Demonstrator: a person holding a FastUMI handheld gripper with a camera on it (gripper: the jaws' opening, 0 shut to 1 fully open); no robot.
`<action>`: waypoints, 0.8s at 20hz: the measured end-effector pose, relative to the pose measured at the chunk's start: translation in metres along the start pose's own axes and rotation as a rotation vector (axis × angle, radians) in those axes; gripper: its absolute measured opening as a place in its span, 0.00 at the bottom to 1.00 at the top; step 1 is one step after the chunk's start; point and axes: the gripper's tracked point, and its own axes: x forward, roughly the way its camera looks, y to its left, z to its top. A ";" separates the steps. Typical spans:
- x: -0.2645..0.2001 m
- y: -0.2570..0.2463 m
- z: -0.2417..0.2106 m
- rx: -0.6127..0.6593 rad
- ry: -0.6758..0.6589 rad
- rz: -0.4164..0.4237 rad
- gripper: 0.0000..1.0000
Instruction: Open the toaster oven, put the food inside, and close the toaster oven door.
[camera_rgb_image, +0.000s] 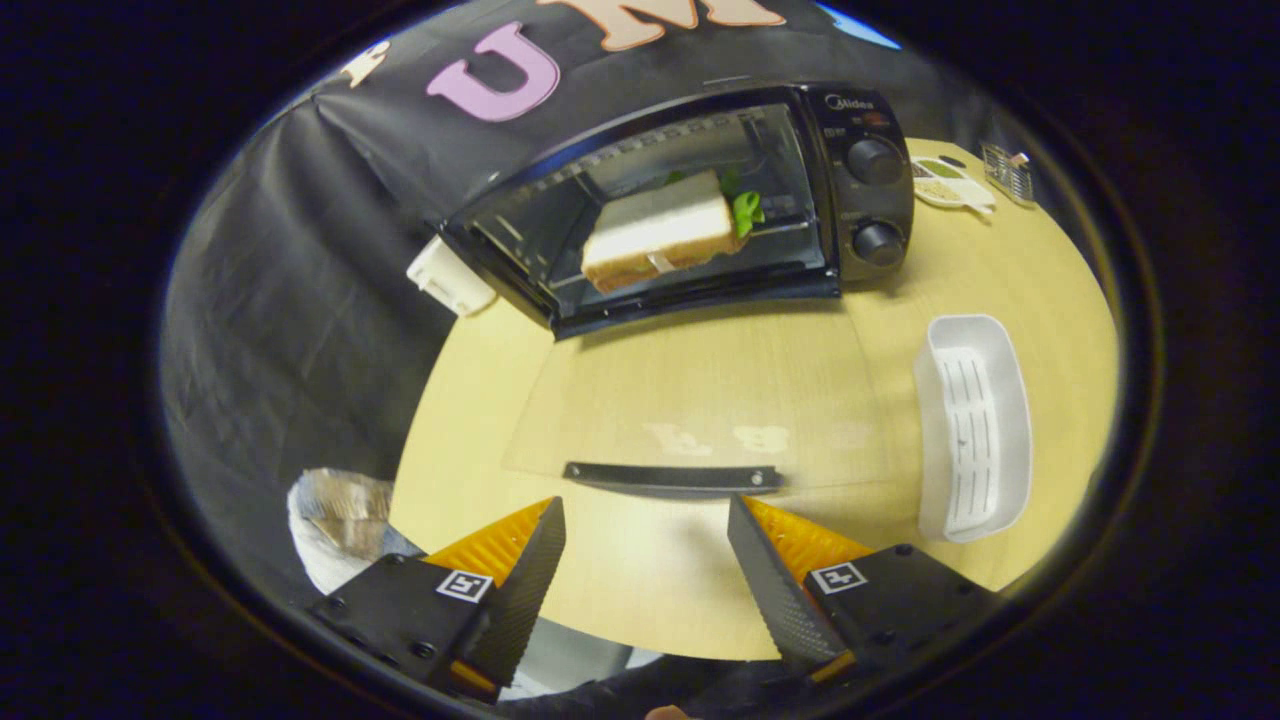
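Two fingers of the gripper (645, 515) stand spread wide with nothing between them, above the round wooden table (650, 590). Just ahead, at twelve o'clock, lies the black handle (672, 476) of the glass door (700, 400), folded down flat and open. Beyond it sits the toaster oven (690, 200), with the sandwich (660, 232) on its rack, green leaf showing at its side. At two o'clock from the fingers rests a white tray (975, 430). What may be a crumpled bag (340, 510) lies at nine o'clock.
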 end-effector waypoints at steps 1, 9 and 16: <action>0.003 -0.010 -0.006 -0.020 0.025 -0.023 0.99; 0.017 -0.047 0.009 -0.022 0.010 -0.086 0.99; -0.006 -0.038 0.035 -0.080 -0.088 -0.068 0.98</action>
